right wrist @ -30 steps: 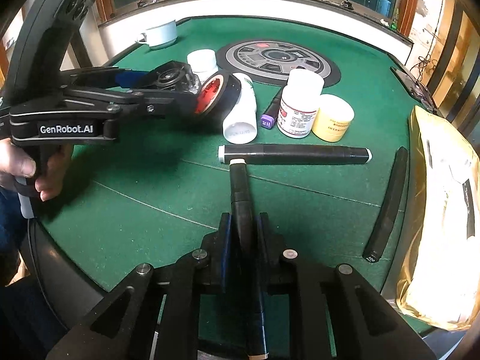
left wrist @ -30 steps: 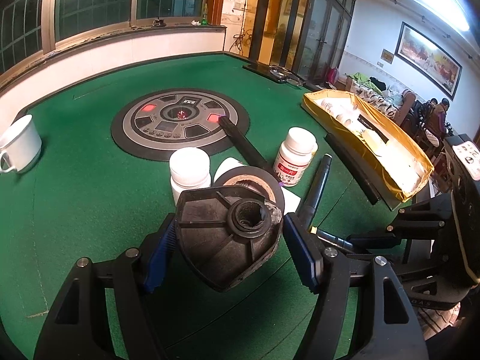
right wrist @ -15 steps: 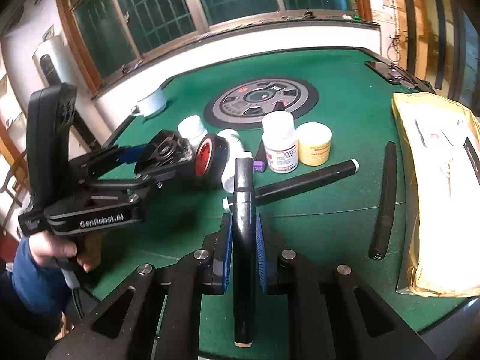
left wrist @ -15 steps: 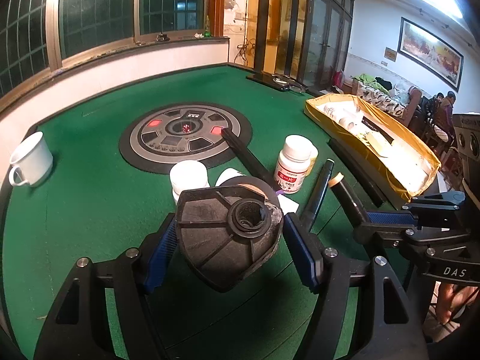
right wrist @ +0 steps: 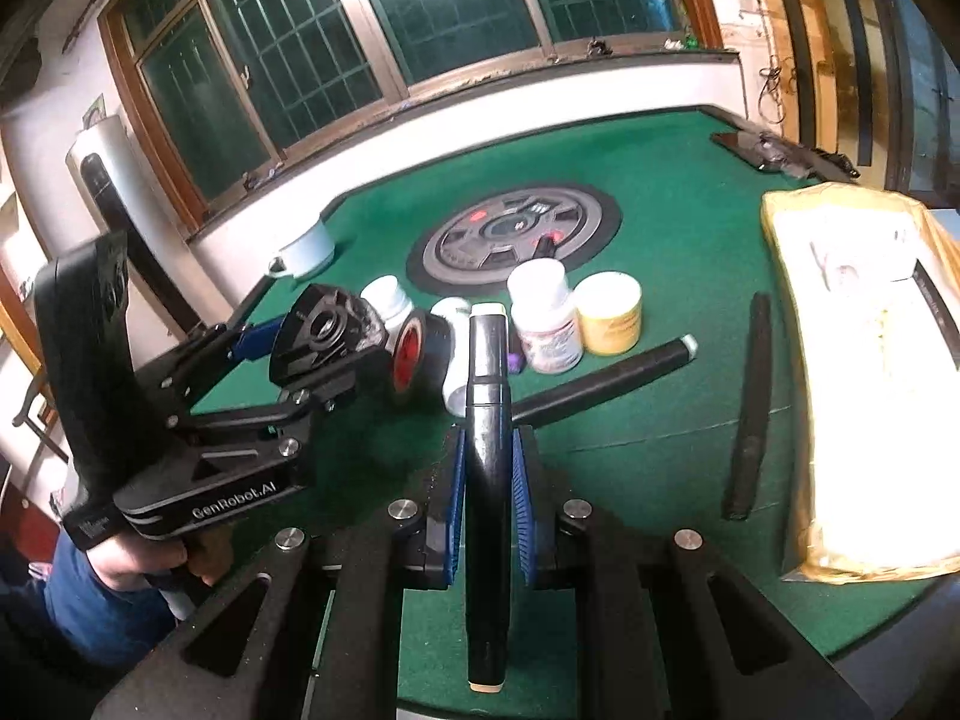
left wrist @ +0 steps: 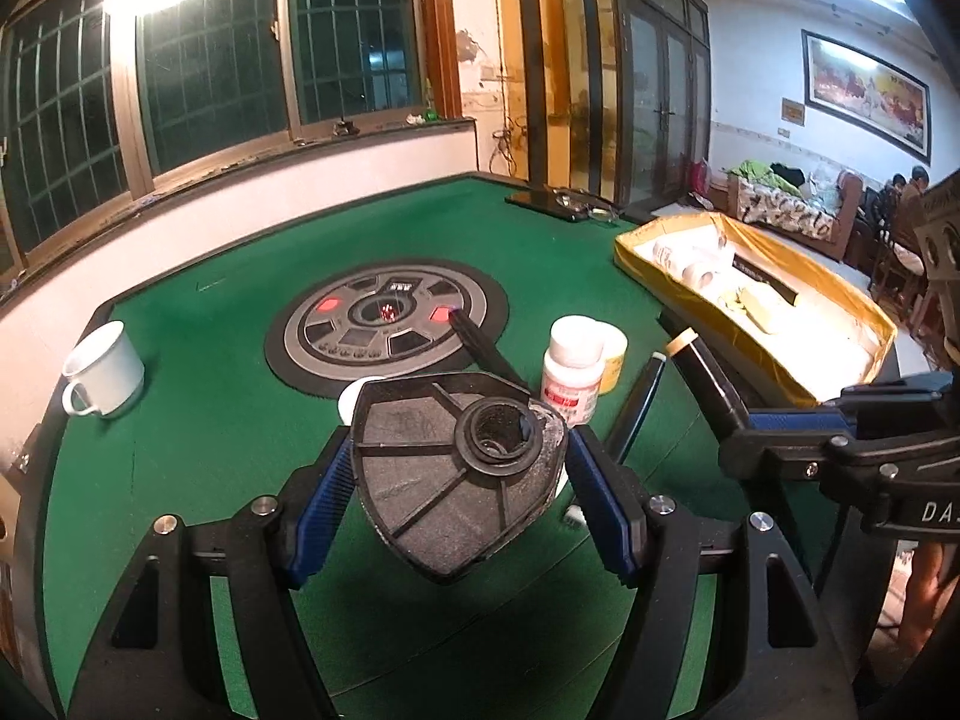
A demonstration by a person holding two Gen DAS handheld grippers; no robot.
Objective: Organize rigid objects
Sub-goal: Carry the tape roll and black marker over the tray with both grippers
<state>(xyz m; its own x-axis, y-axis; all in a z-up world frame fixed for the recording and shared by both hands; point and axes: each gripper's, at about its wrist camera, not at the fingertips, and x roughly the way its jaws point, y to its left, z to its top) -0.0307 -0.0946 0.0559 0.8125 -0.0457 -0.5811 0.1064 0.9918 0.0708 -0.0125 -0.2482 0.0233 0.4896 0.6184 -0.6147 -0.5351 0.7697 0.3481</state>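
The right gripper [right wrist: 487, 483] clamps a black bar [right wrist: 486, 456], its long axis running forward along the fingers. The left gripper [left wrist: 456, 483] grips a black shield-shaped part [left wrist: 450, 468], point toward the camera.

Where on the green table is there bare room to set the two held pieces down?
Bare felt lies between the white mug and the round centre panel, and at the near edge between the long black bar and the right tool. The bottles and tape roll crowd the middle.
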